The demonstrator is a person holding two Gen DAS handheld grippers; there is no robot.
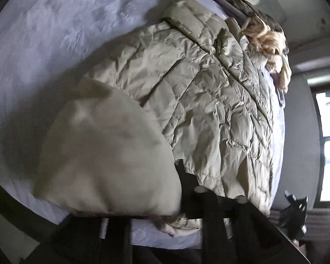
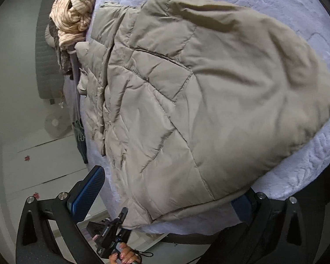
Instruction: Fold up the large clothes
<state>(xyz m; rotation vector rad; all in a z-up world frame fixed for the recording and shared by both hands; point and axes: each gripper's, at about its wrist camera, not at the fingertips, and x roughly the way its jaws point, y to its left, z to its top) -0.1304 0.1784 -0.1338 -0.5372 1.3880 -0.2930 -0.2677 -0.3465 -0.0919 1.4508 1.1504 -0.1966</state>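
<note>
1. Jacket (image 2: 187,101), a beige quilted puffer, lies spread on the lavender bed (image 2: 297,176), its hem at the near edge
2. Right gripper (image 2: 165,189) is spread wide, blue pads either side of the hem, pinching nothing; bring it onto one hem corner before closing
3. Left gripper (image 1: 165,226) sits under a raised fold of the jacket; whether it pinches the cloth I cannot tell
4. Lift both corners evenly, clear of the striped garment (image 2: 74,15)
</note>
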